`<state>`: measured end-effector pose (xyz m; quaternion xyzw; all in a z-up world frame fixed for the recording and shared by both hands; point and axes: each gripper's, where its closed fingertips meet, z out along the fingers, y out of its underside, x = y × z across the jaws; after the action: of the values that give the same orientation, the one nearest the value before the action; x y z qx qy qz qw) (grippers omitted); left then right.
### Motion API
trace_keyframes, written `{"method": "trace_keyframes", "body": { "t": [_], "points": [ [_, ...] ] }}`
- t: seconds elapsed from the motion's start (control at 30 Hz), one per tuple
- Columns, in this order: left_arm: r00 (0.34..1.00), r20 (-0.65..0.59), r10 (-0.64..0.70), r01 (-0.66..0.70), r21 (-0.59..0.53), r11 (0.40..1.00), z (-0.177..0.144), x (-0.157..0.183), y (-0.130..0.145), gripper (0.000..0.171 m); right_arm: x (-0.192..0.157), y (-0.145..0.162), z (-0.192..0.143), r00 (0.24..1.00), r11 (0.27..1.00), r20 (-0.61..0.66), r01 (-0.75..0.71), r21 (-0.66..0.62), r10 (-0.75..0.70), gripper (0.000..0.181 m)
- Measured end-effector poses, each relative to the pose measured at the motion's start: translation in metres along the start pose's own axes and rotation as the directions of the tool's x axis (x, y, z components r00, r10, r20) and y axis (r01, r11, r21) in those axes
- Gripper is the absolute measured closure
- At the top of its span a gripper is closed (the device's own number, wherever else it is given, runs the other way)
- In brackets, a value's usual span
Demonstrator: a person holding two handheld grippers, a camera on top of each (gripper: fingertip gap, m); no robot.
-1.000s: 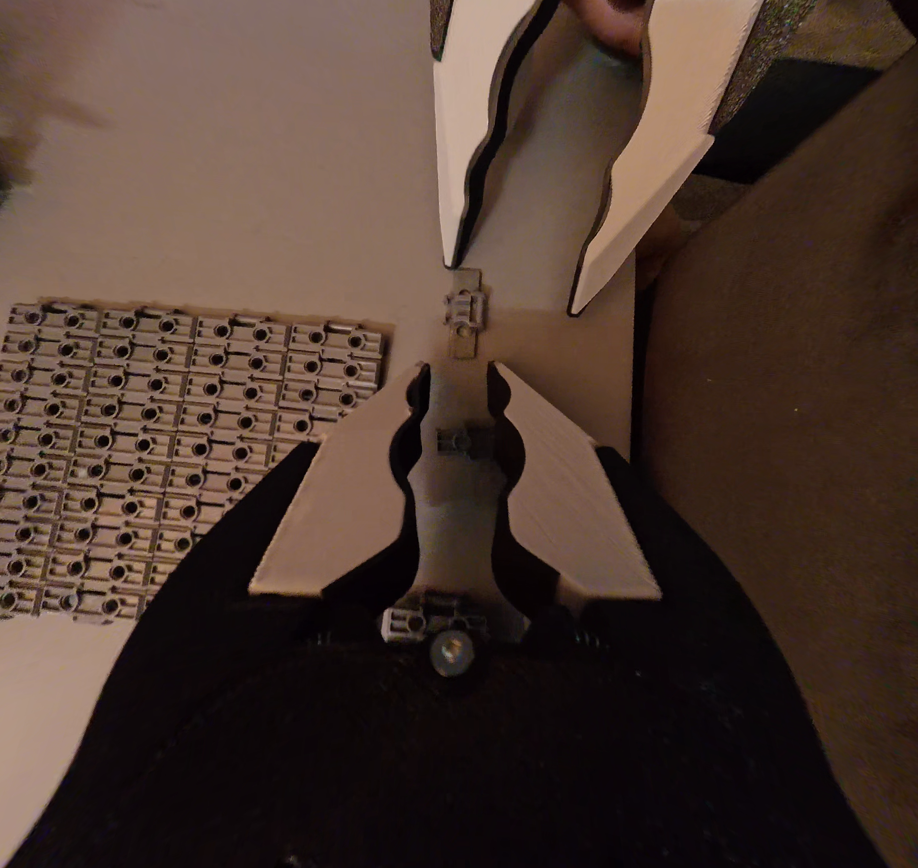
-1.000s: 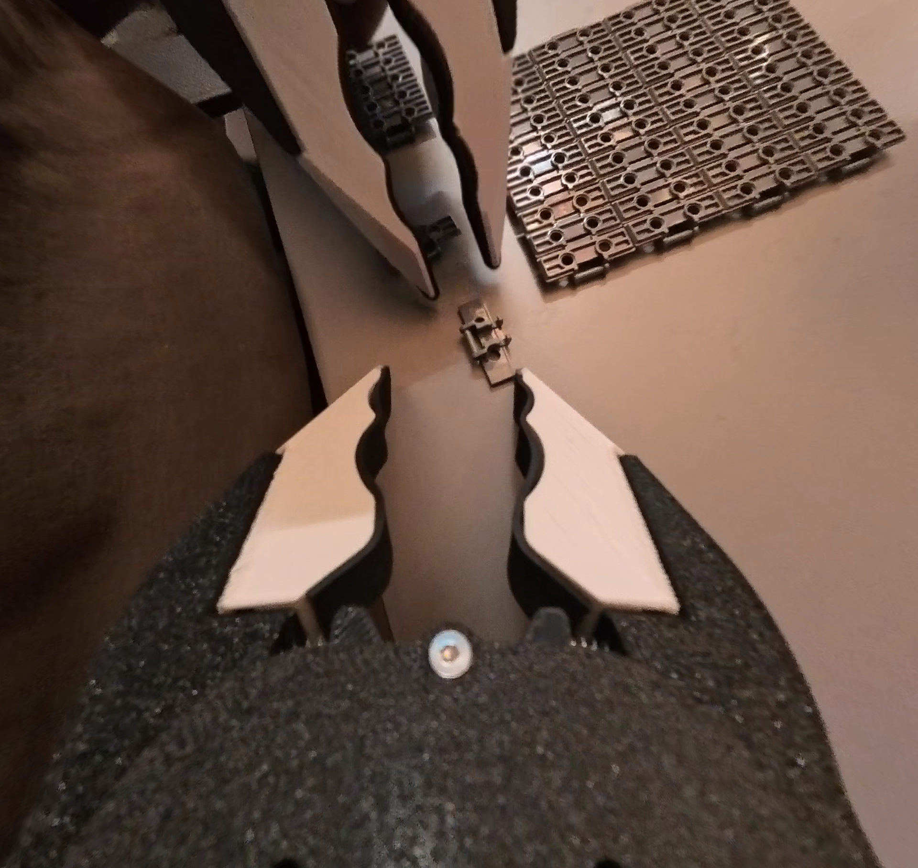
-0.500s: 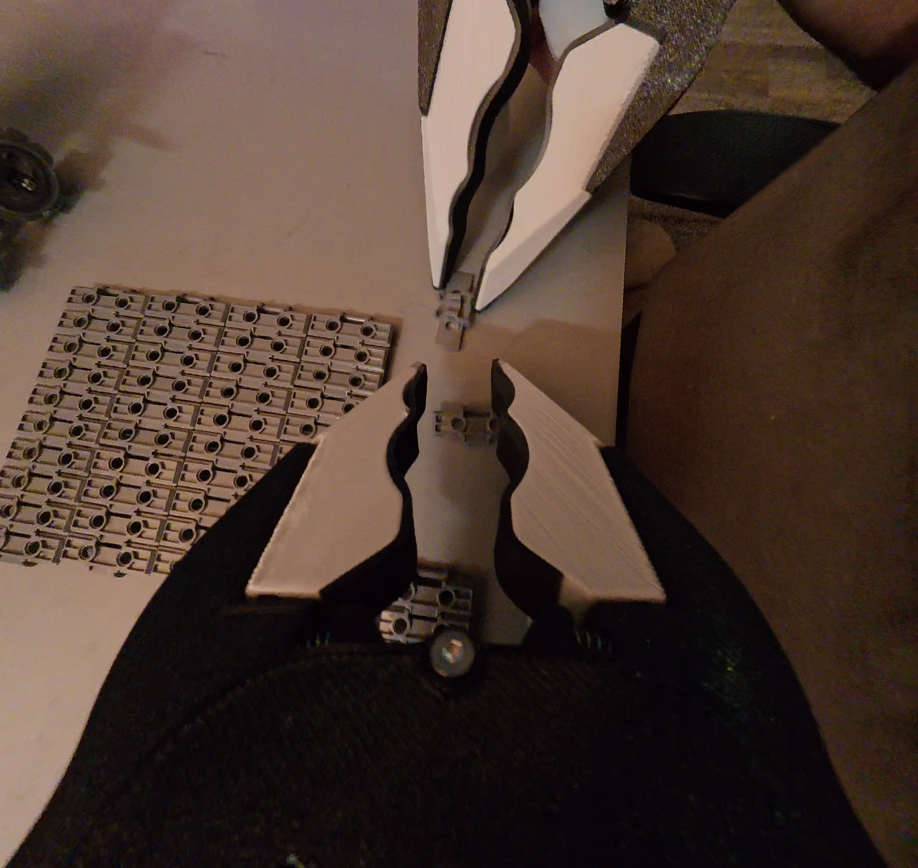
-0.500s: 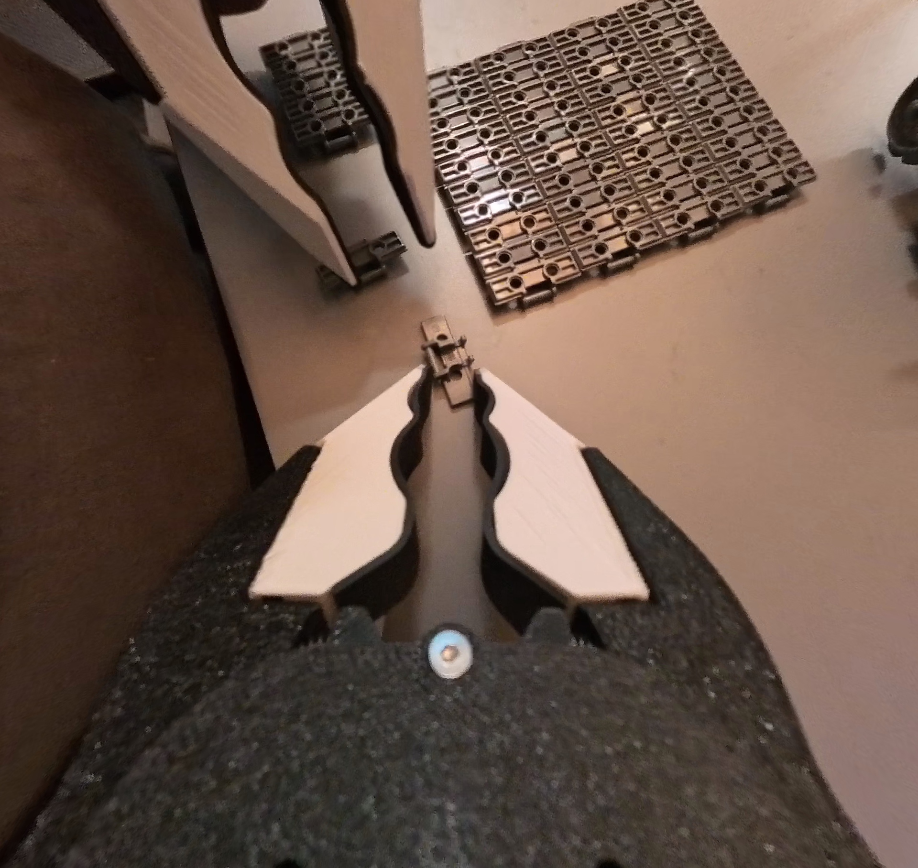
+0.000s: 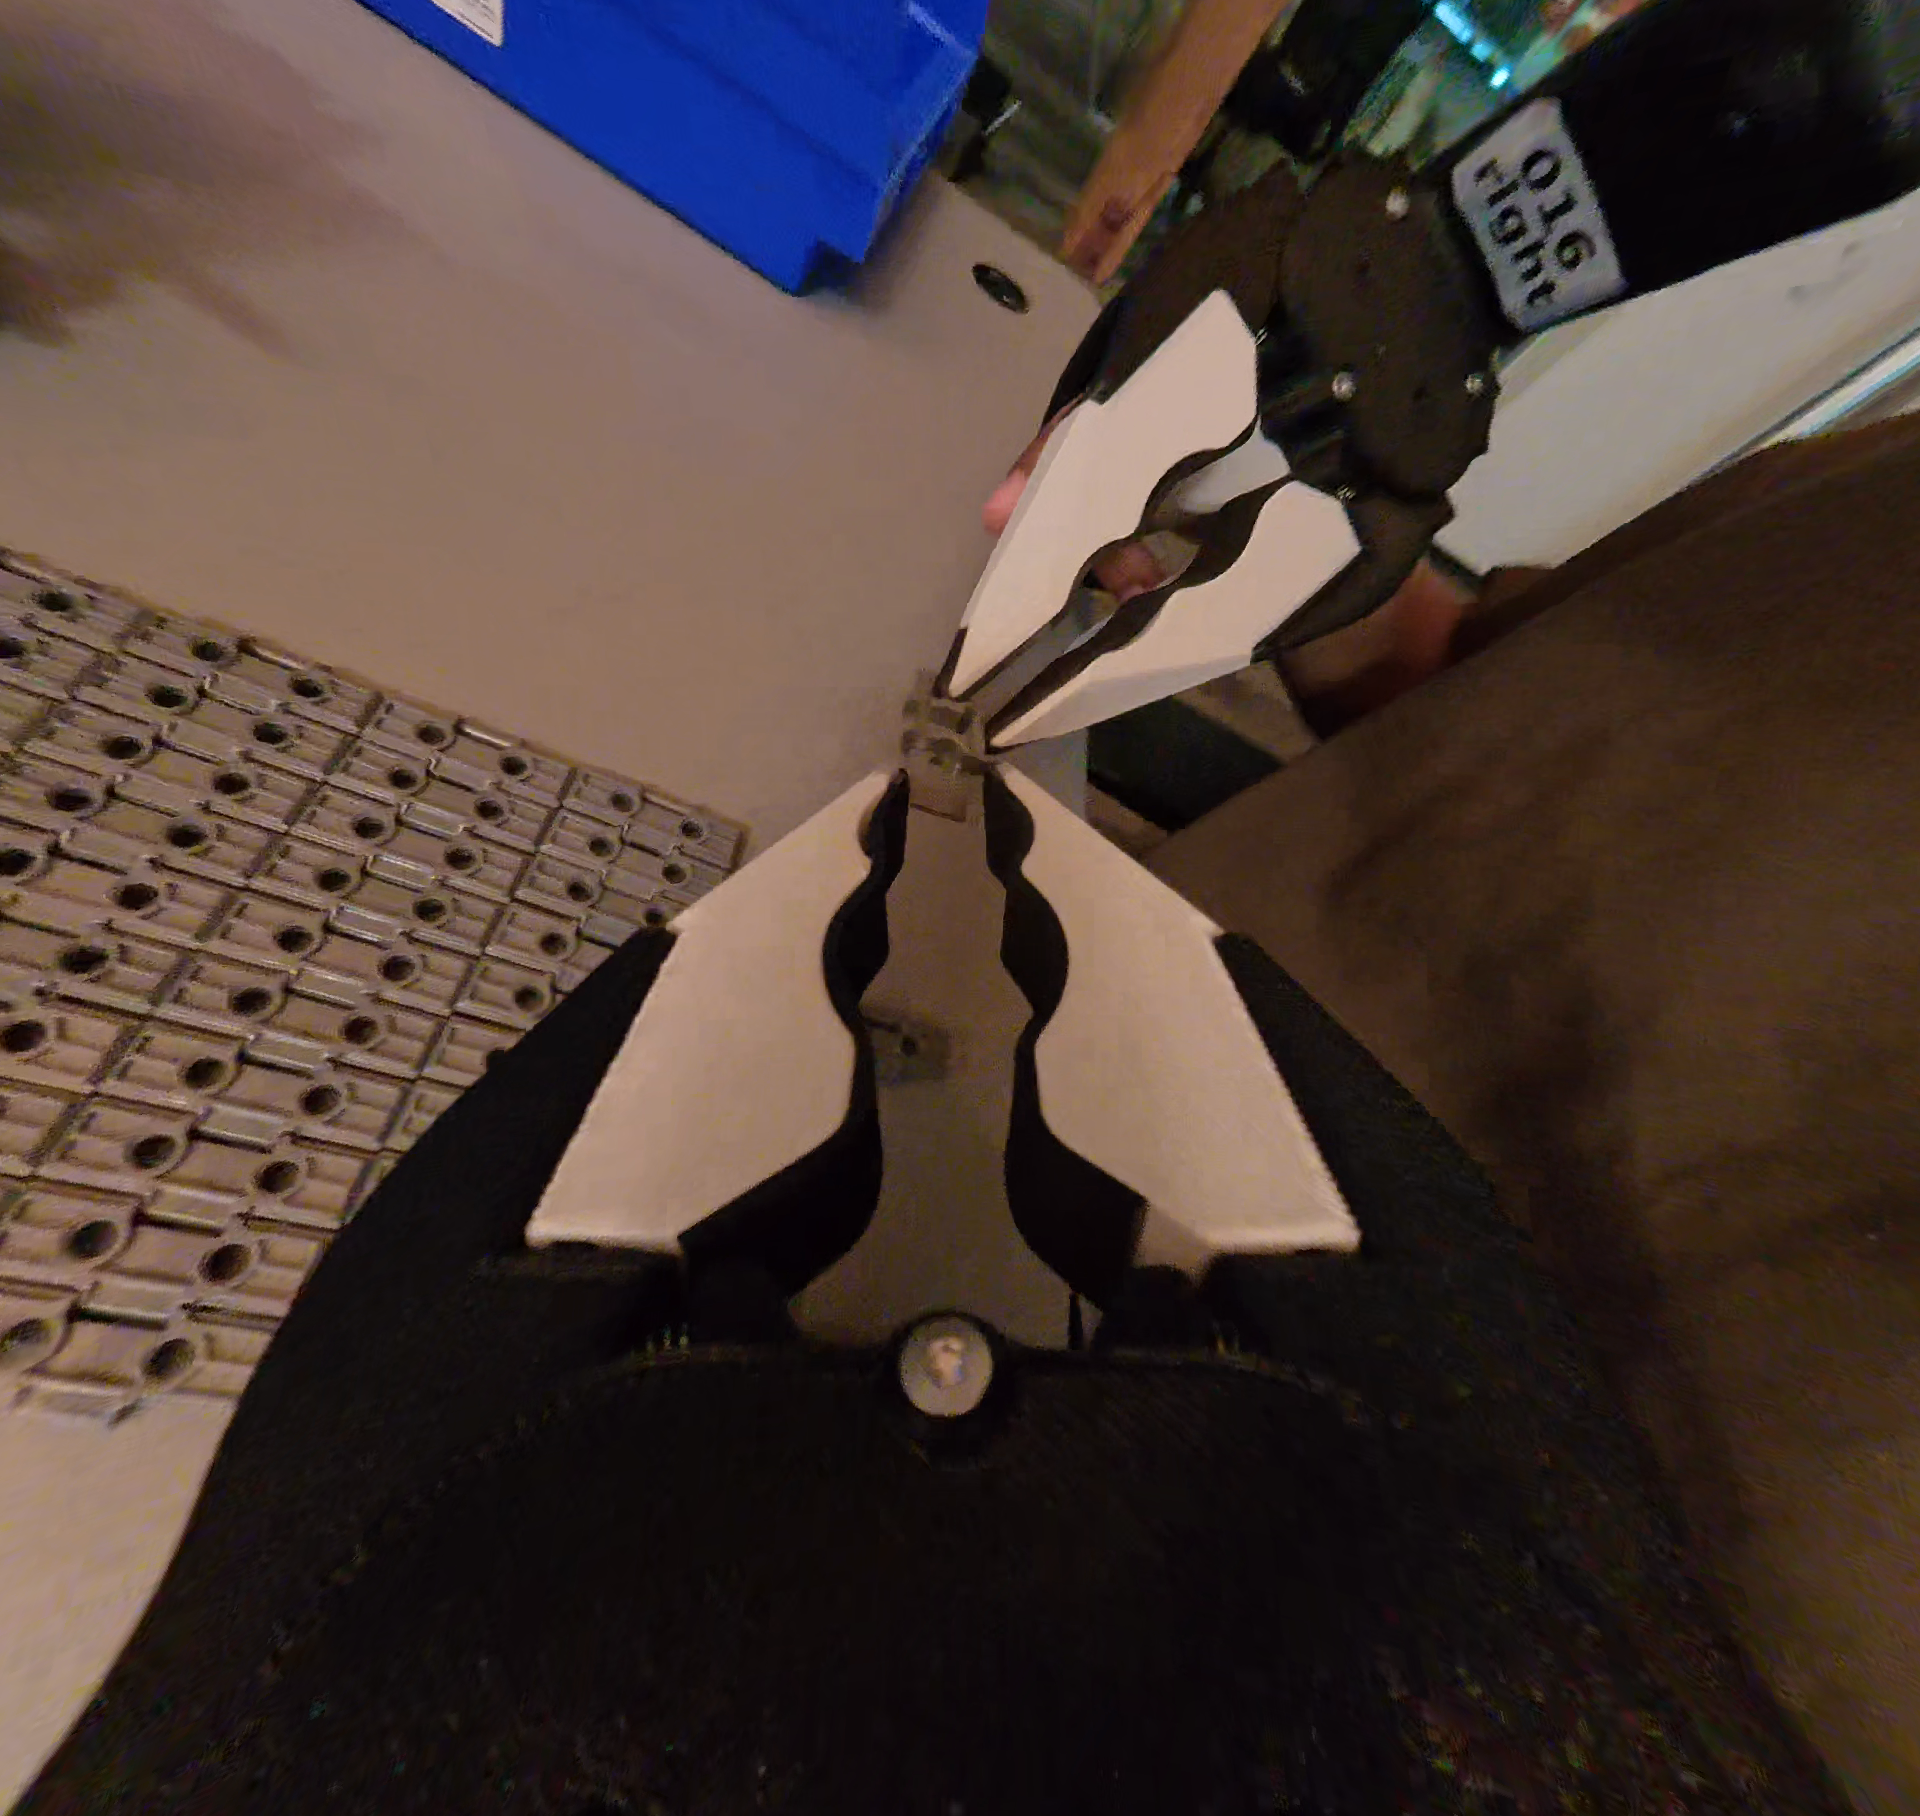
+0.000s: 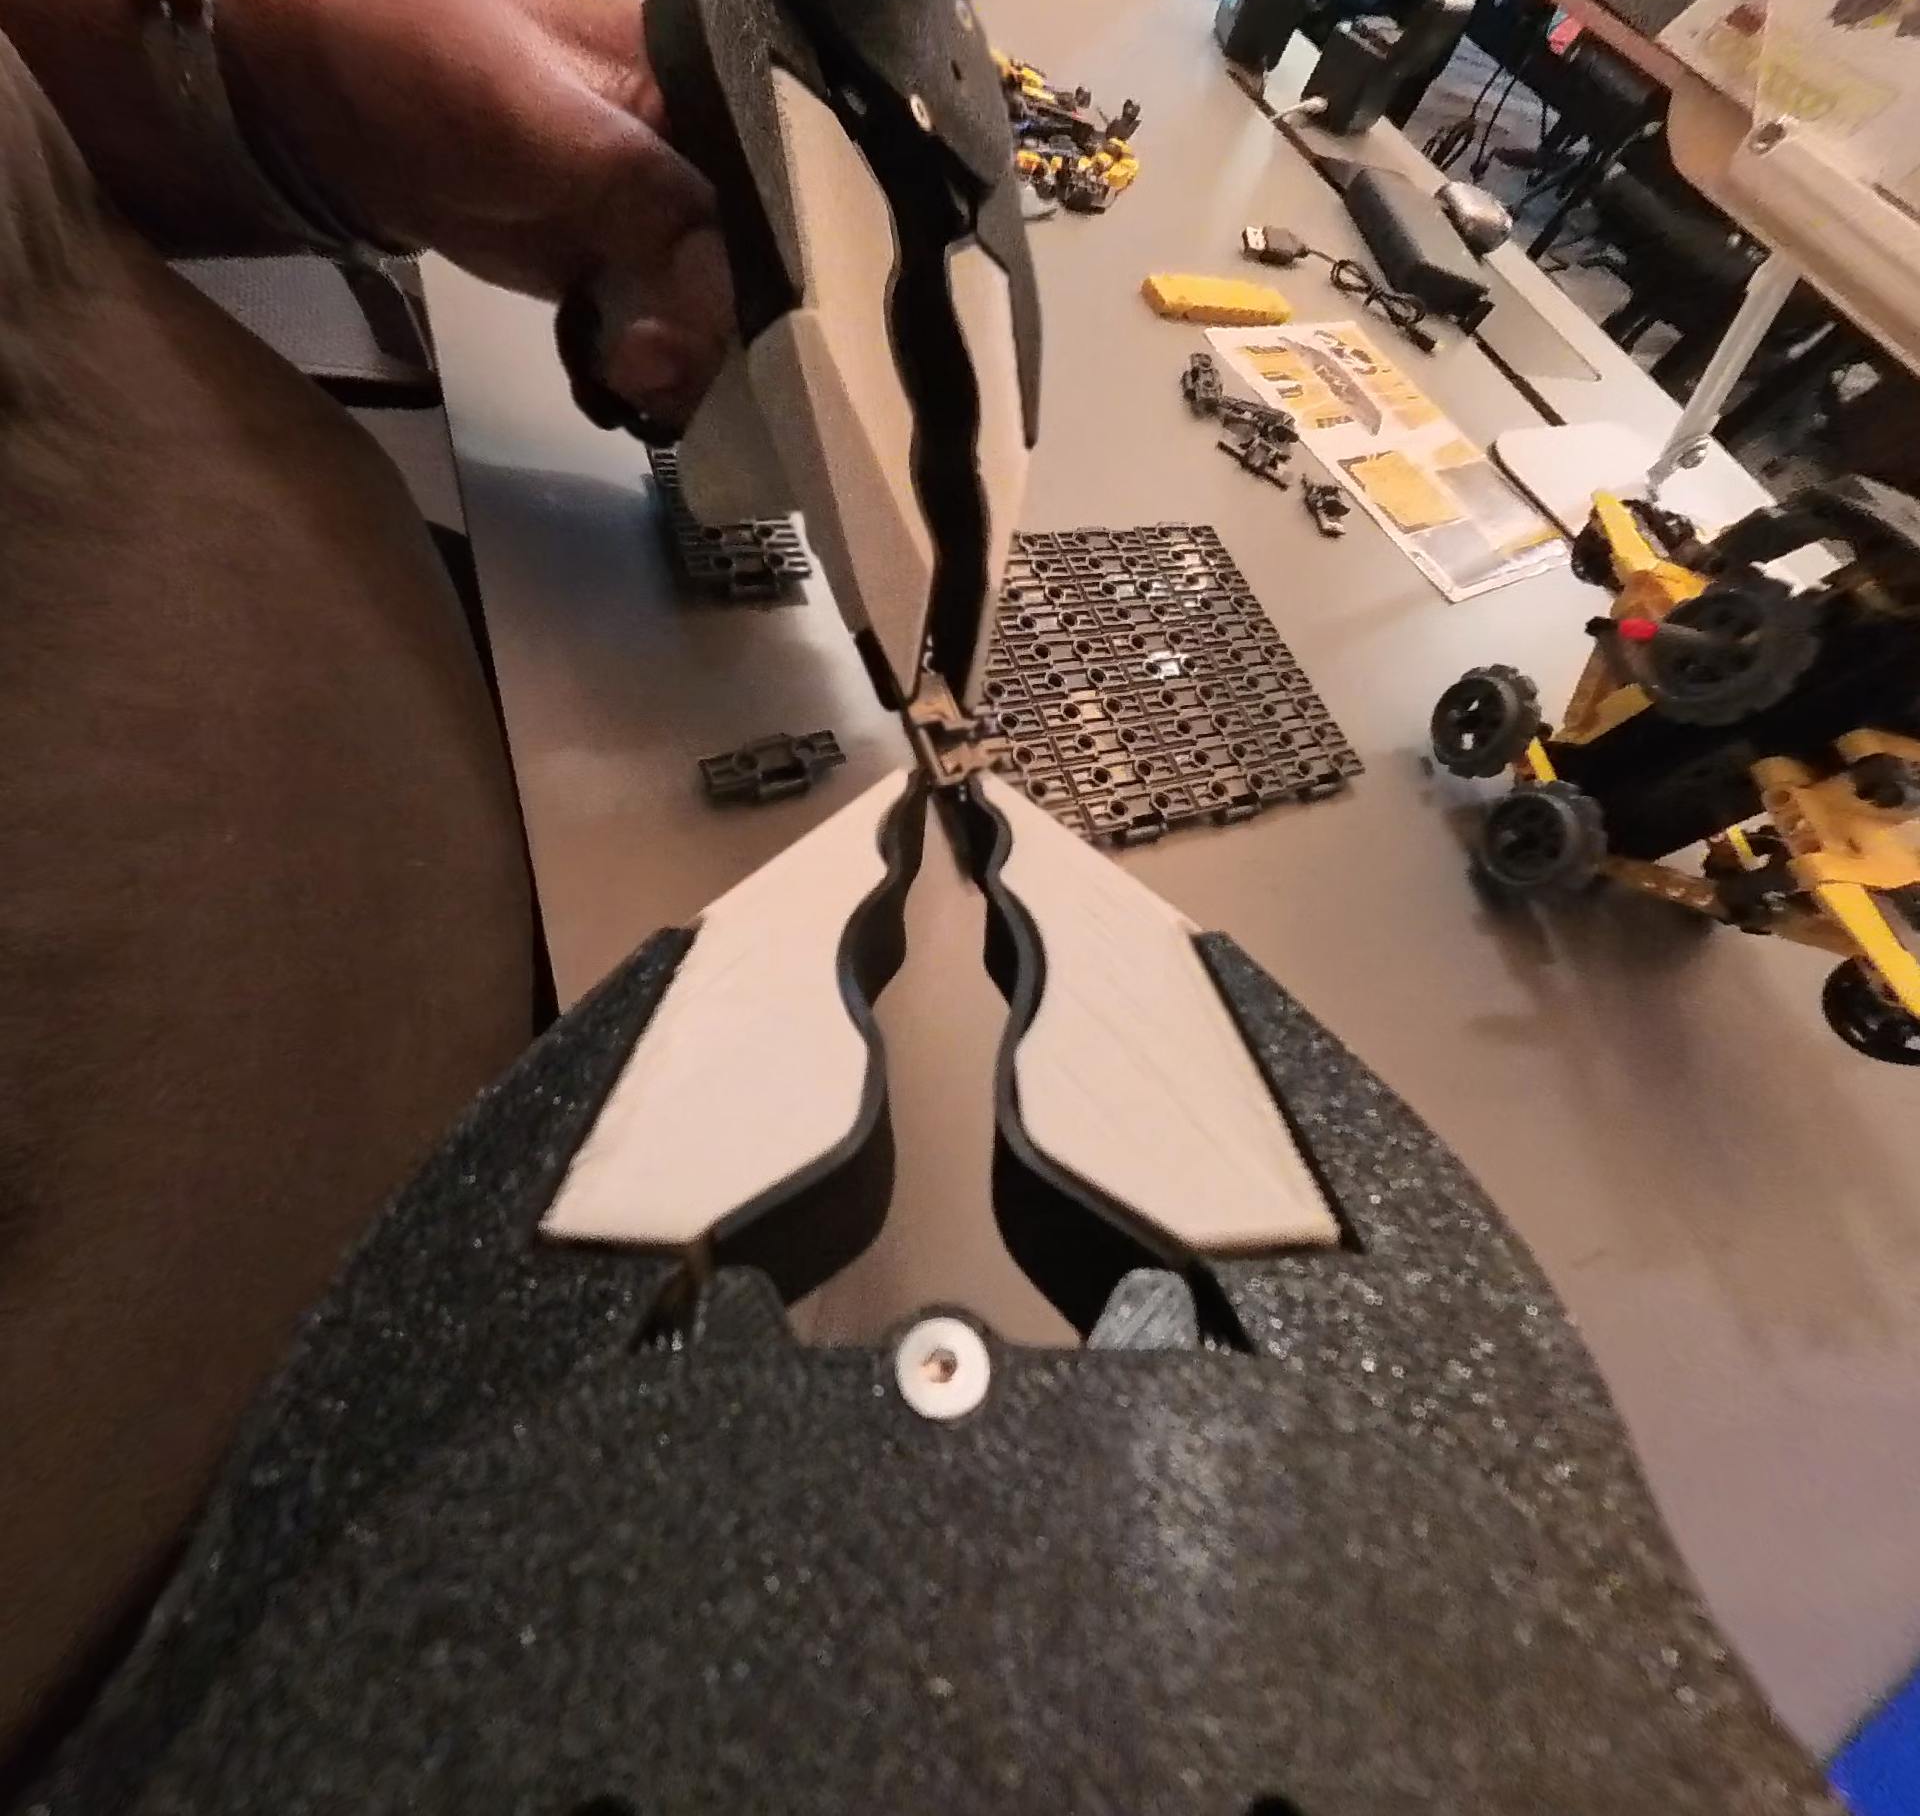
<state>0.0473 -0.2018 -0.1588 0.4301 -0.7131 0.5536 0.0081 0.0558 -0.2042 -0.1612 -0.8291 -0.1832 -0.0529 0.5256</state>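
A short grey track-link piece [image 5: 940, 743] hangs above the grey table [image 5: 520, 436], held from both ends. My left gripper [image 5: 945, 779] is shut on its near end. My right gripper [image 5: 974, 712] comes in from the upper right and is shut on the far end. In the right wrist view the piece [image 6: 940, 743] sits between my right gripper [image 6: 942, 781] below and my left gripper [image 6: 920, 691] above. One loose link [image 6: 769, 764] lies on the table under the left fingers and also shows in the left wrist view [image 5: 909, 1044].
A flat mat of joined track links [image 6: 1153, 686] lies just beyond the grippers. A small block of links [image 6: 738, 551] sits near the table edge. A yellow and black toy vehicle [image 6: 1714, 758], a booklet [image 6: 1382, 447] and a blue bin [image 5: 675, 52] stand farther off. Only a small space, under 4 cm, lies between the two pairs of fingers.
My left gripper has shut on the near end of the piece. Both grippers have lifted it off the table and tilted upward. The loose link stayed on the table.
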Motion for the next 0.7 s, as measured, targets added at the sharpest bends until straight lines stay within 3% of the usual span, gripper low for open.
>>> {"method": "trace_keyframes", "body": {
  "t": [0.33, 0.5, 0.6, 0.7],
  "points": [
    [0.992, -0.114, -0.057, 0.064, 0.057, 0.996, -0.001, 0.011, -0.007, 0.159, -0.001, -0.013, -0.005, 1.000, 0.996, 0.000, -0.005, 0.093, 0.005, 0.175],
    [0.990, -0.129, -0.050, 0.069, 0.147, 0.987, -0.011, 0.011, -0.019, 0.160, 0.006, -0.028, -0.011, 0.989, 0.968, 0.017, -0.151, 0.200, 0.150, 0.154],
    [0.994, -0.109, -0.011, 0.033, 0.203, 0.979, -0.017, 0.011, -0.026, 0.160, 0.022, -0.037, -0.017, 0.944, 0.899, 0.021, -0.321, 0.299, 0.330, 0.149],
    [0.995, -0.021, 0.098, -0.091, 0.235, 0.968, -0.022, 0.012, -0.030, 0.160, 0.030, -0.039, -0.019, 0.780, 0.710, 0.198, -0.623, 0.329, 0.593, 0.146]
  ]
}}
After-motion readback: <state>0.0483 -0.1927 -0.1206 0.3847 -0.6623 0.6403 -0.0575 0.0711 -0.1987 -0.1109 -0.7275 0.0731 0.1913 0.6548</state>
